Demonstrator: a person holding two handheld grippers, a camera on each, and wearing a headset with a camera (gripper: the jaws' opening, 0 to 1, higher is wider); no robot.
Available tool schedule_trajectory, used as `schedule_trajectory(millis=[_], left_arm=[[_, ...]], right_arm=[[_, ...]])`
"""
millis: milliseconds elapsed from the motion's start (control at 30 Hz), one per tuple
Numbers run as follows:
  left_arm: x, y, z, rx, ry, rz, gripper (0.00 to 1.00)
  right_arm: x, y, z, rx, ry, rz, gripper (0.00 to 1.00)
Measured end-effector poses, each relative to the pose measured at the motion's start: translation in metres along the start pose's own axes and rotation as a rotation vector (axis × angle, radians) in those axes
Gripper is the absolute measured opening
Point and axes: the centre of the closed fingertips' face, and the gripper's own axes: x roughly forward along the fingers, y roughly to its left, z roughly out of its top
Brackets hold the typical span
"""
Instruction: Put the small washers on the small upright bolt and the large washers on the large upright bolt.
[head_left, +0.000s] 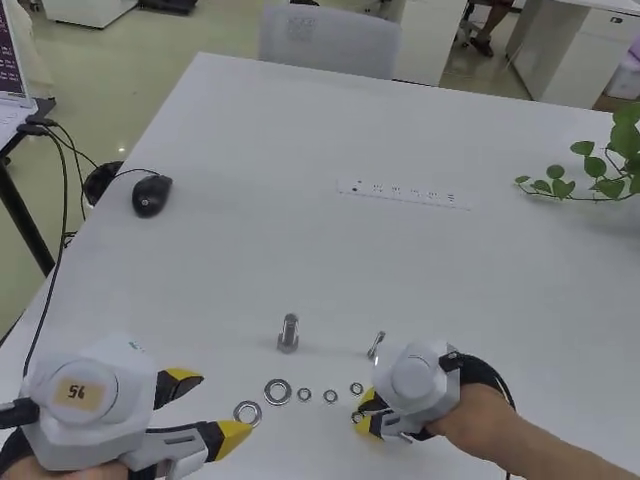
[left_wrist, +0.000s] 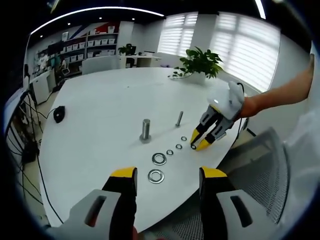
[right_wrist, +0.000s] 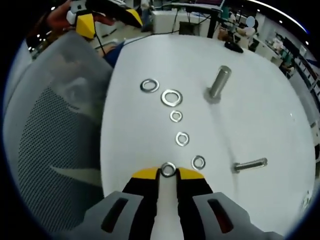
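White tabletop (head_left: 300, 200) bears the large upright bolt (head_left: 288, 333), with the small upright bolt (head_left: 376, 345) at its 3 o'clock in the head view. Right gripper (left_wrist: 199, 142), at the small bolt's 6 o'clock, has jaws drawn narrow around 1 small washer (right_wrist: 168, 170) at their tips. Left gripper (head_left: 208, 405) gapes wide and empty, 2 large washers (head_left: 278, 391) at its 3 o'clock; 3 small washers (head_left: 330, 396) line up between the grippers.

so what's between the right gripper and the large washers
Two small washers in a row, past the one at its jaws, in the right gripper view.
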Motion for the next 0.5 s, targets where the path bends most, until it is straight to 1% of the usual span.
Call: schedule_trajectory(millis=[67,200,267,367,500], left_arm=[[0.0011,0.0005,0.0007,0.0,-0.001,0.0,0.49],[0.0014,-0.0009,0.0044,-0.004,-0.009,-0.002,0.48],[0.0015,-0.0014,0.0047,0.0,-0.008,-0.005,0.48],[0.001,-0.0022,0.0042,0.004,-0.005,-0.01,0.48],[0.0,-0.0007,0.0036,0.008,-0.004,-0.013,0.48]], right_arm=[[-0.0003,-0.0002,0.0,-0.012,0.002,-0.002,0.14],[-0.0007,-0.0004,-0.0003,0.015,-0.006,-0.006,0.14],[-0.0014,-0.0011,-0.0007,0.04,-0.017,-0.012,0.13],[-0.0015,-0.0027,-0.0011,0.121,-0.045,-0.022,0.13],[-0.0049,-0.0067,-0.0033,0.141,-0.048,-0.046,0.13]])
